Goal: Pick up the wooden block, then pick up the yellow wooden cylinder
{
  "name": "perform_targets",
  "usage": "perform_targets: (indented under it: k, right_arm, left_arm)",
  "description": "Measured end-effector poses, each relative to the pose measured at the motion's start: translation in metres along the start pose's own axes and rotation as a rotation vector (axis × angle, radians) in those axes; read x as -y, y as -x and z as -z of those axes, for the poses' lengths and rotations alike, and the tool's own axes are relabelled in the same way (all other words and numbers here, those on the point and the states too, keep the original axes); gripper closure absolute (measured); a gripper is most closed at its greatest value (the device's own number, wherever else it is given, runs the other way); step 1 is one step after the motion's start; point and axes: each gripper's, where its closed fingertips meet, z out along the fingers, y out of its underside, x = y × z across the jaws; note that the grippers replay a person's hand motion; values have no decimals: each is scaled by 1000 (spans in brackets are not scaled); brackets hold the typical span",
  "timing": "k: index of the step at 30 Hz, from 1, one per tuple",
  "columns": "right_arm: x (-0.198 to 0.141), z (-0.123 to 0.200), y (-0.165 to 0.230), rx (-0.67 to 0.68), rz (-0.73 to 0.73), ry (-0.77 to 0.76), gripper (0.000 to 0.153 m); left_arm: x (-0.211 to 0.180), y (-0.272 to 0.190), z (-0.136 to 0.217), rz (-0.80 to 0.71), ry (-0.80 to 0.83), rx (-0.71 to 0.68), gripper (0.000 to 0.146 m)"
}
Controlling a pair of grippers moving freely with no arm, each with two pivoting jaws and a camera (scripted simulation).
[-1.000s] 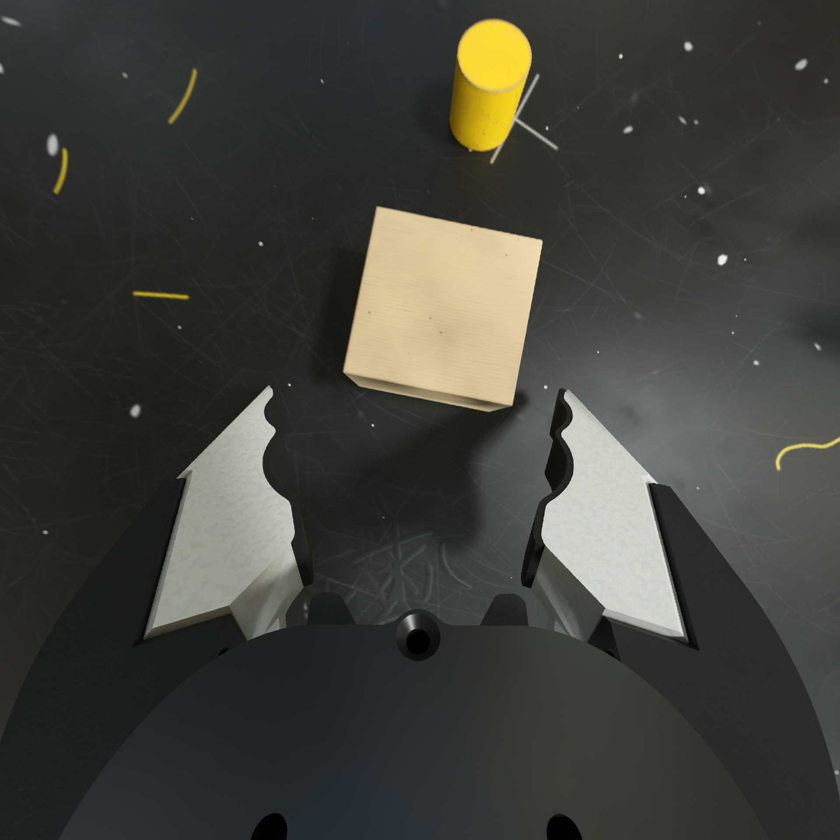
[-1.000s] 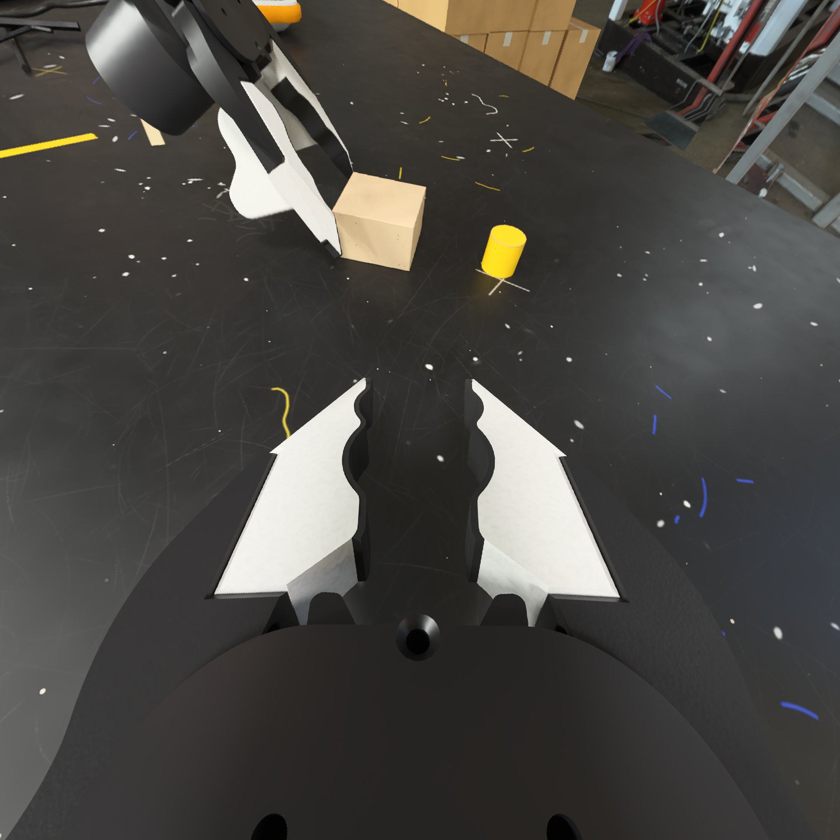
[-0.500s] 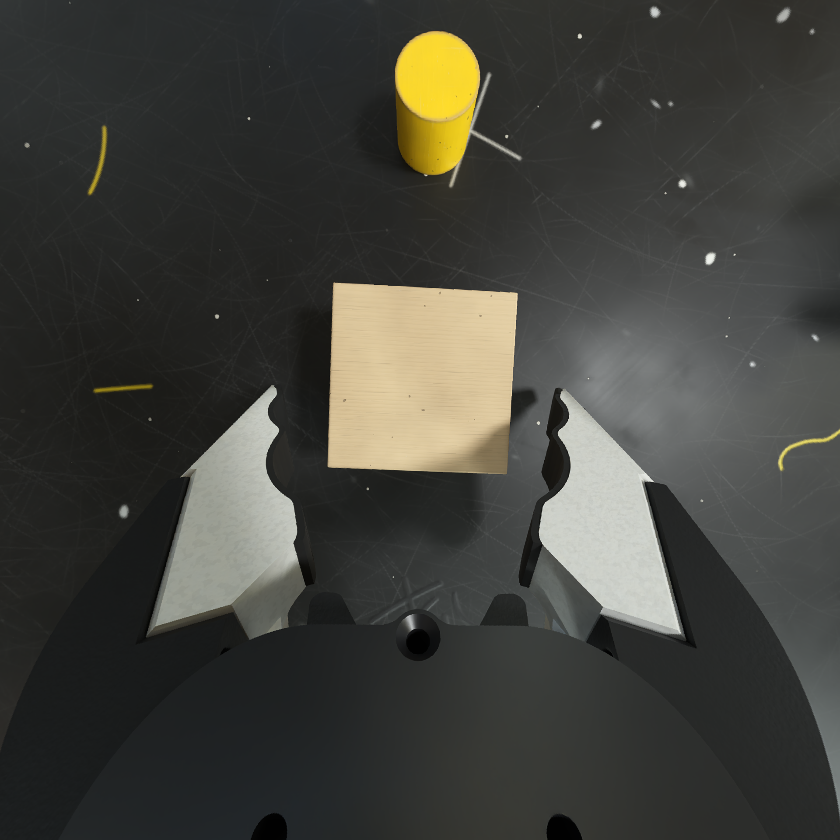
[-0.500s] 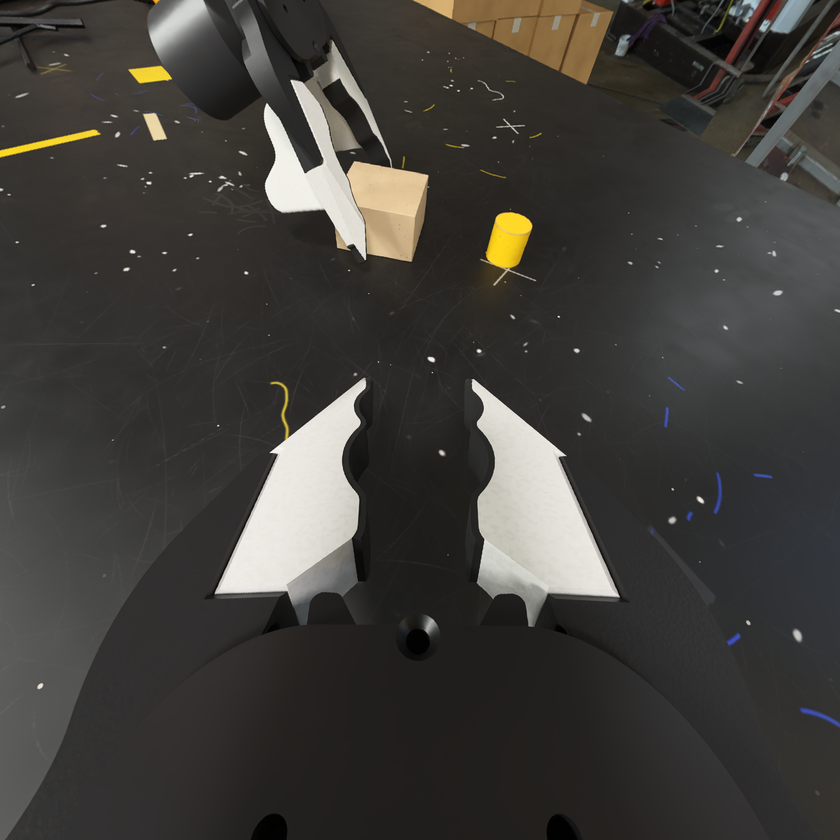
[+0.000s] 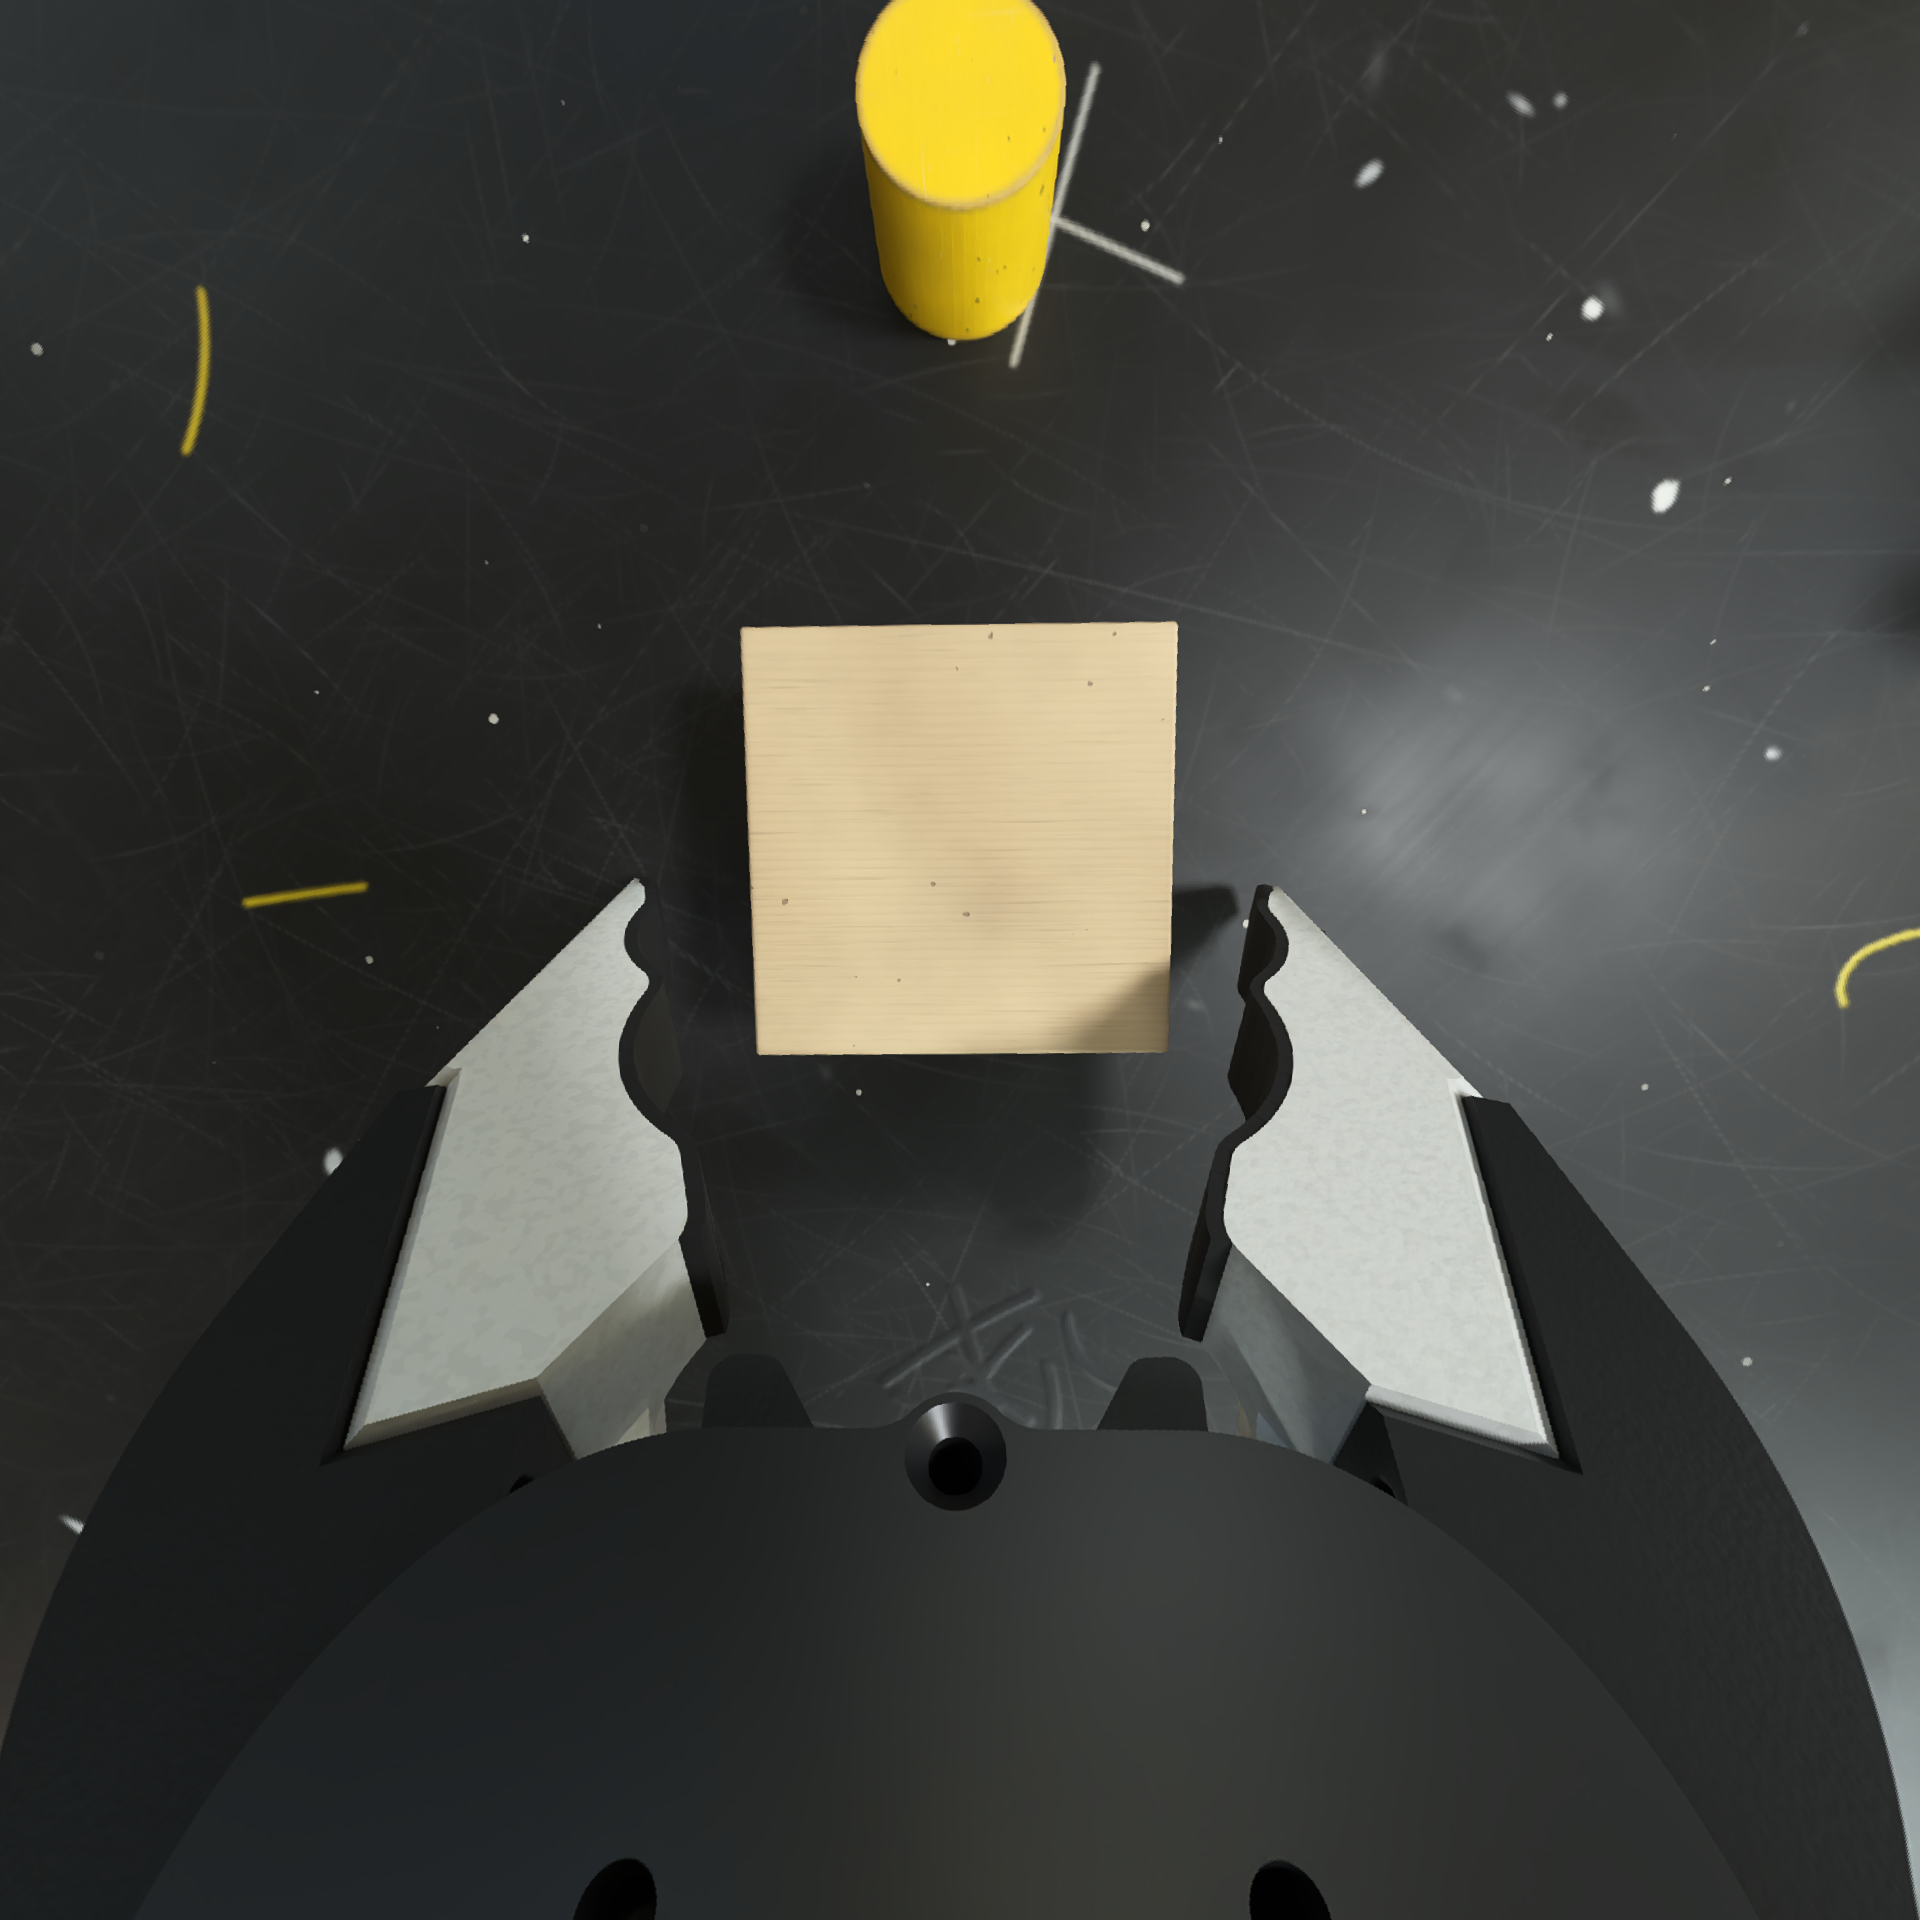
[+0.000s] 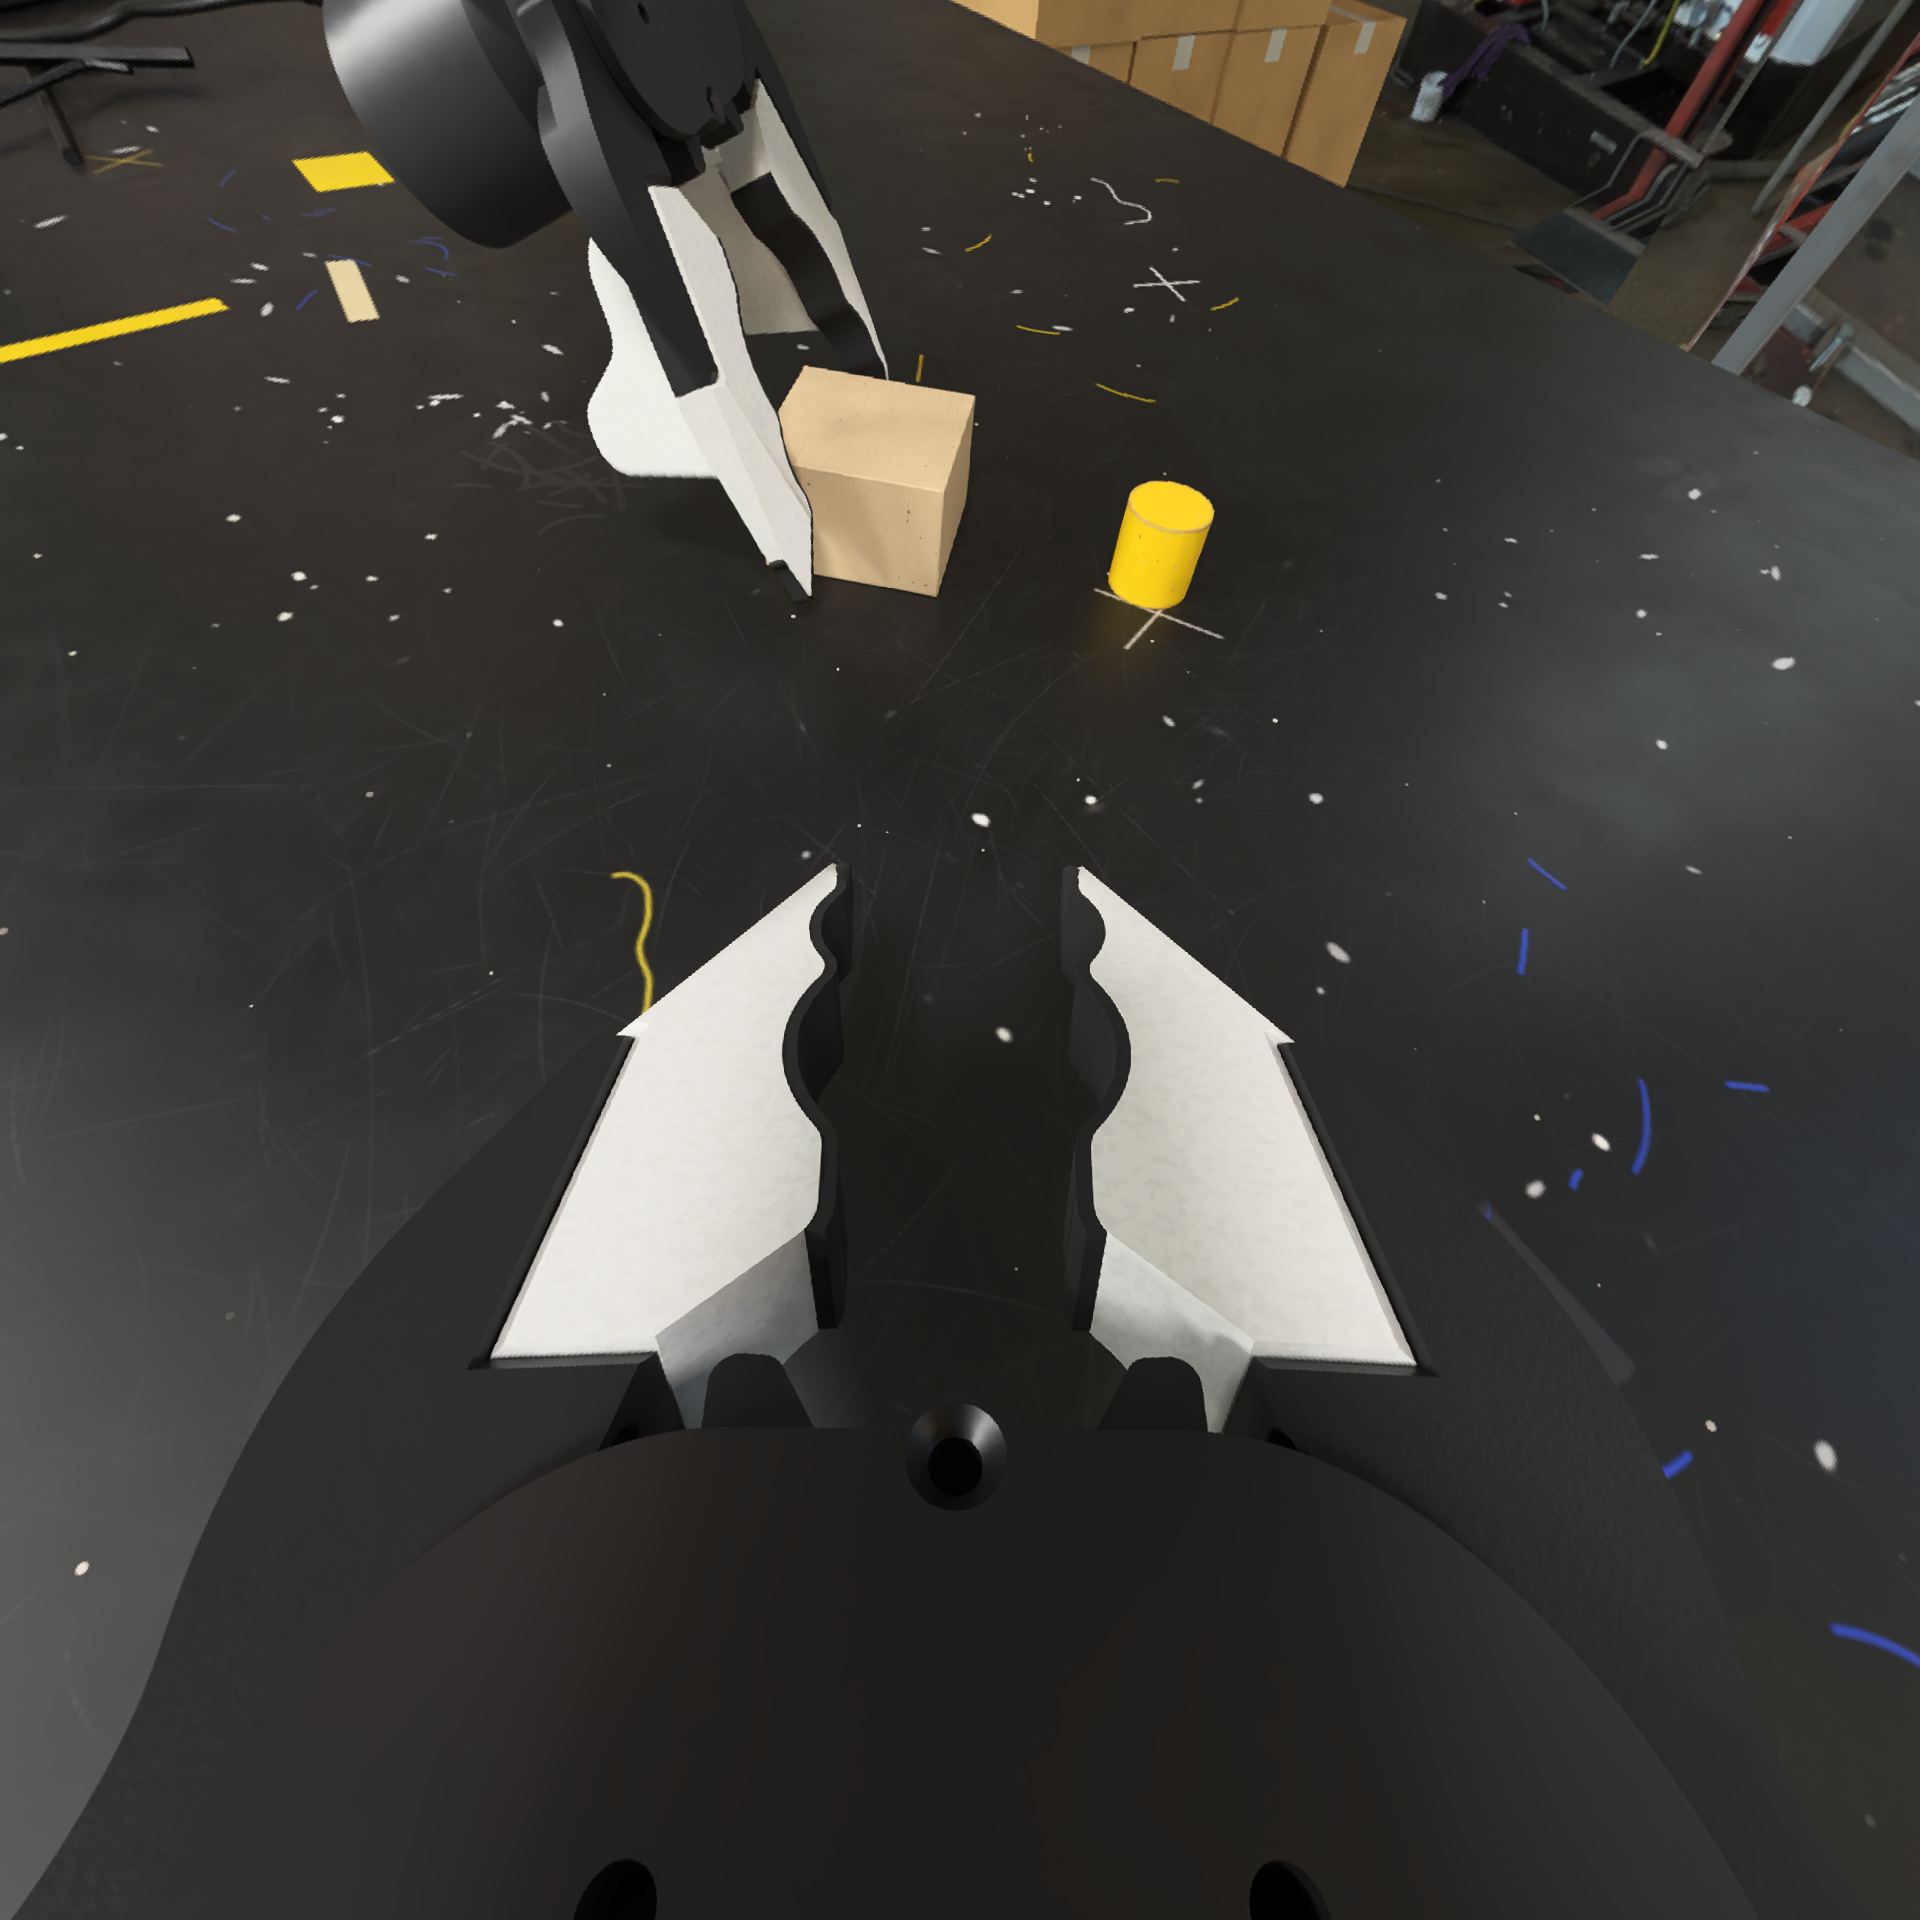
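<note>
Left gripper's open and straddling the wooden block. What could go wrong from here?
1. The left gripper straddles only the near part of the wooden block; closing now may give a shallow pinch that slips.
2. The yellow wooden cylinder stands just beyond the block; pushing forward could shove the block into it.
3. One fingertip sits near the table and might scrape.

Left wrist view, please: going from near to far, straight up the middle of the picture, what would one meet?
Left gripper, open → wooden block on the black table → yellow wooden cylinder, upright beside a white cross mark.
</note>
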Motion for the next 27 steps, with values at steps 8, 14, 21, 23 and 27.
perform_targets:
  k: [8,14,21,23,27]
  right_arm:
    - [1,2,-1,1,-5,-4,113]
    - [0,3,-2,-1,-4,-5,113]
    - [0,1,0,2,3,0,113]
    - [1,2,1,4,5,0,113]
    - [2,4,1,1,7,-6,113]
  left_arm:
    - [6,-11,2,15,-38,-73,39]
    - [1,6,11,45,-38,65,40]
    - [2,-3,12,-16,-38,149,41]
    - [4,0,9,-15,-27,158,41]
    - [6,6,3,18,-13,119,42]
